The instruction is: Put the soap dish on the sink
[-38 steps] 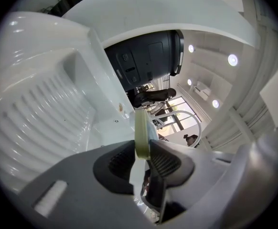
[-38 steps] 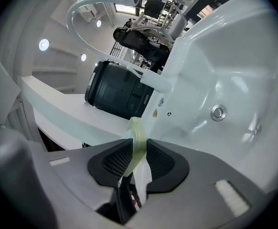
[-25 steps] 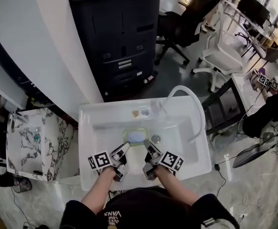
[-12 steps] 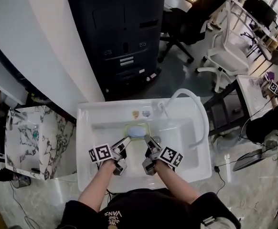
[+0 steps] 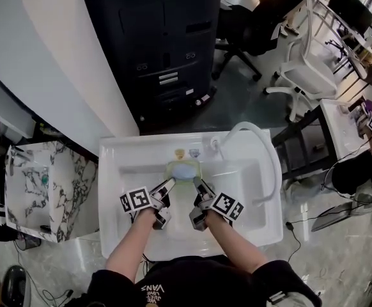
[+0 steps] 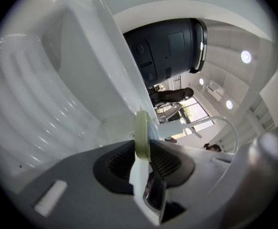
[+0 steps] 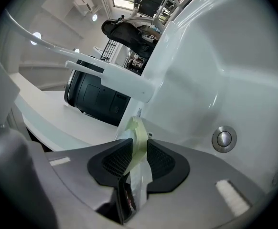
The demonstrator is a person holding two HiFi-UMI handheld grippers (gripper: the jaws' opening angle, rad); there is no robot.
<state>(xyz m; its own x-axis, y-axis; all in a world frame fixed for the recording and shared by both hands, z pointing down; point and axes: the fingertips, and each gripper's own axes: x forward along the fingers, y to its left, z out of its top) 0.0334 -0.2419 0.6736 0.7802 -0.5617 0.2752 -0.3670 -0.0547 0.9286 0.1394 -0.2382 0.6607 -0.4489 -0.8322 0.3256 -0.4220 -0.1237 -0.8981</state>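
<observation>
Office floor with a dark copier [image 5: 154, 50] and swivel chairs behind; in front of it a white sink [image 5: 112, 171] is standing, with a white hose [image 5: 266, 147] arching over its right side. Item in hand: soap dish [image 5: 182, 170], pale green rim, carrying a blue soap bar, hanging at the rear of the basin just in front of the back ledge, where two small fittings [image 5: 187, 152] are sitting. Whether its base is touching anything cannot be told. Left gripper [image 5: 169, 185] is gripping the dish's left edge; in the left gripper view its jaws are standing only narrowly apart, with both ribbed pads pressing on the green rim [image 6: 141, 130]. Right gripper [image 5: 201, 187] is doing likewise on the opposite edge, its jaws closed down onto the rim [image 7: 138, 133], with the drain [image 7: 223, 138] showing in the basin below and the white tap [image 7: 124, 82] ahead. Step in hand, as judged: the carry, with the dish lifted between both grippers and not yet set down. Next move, as judged: bringing the dish level over the flat ledge, clear of the two fittings and the tap base, lowering it until its base is resting fully, then opening both pairs of jaws together so that neither side is tipping the dish or sliding the soap off.
</observation>
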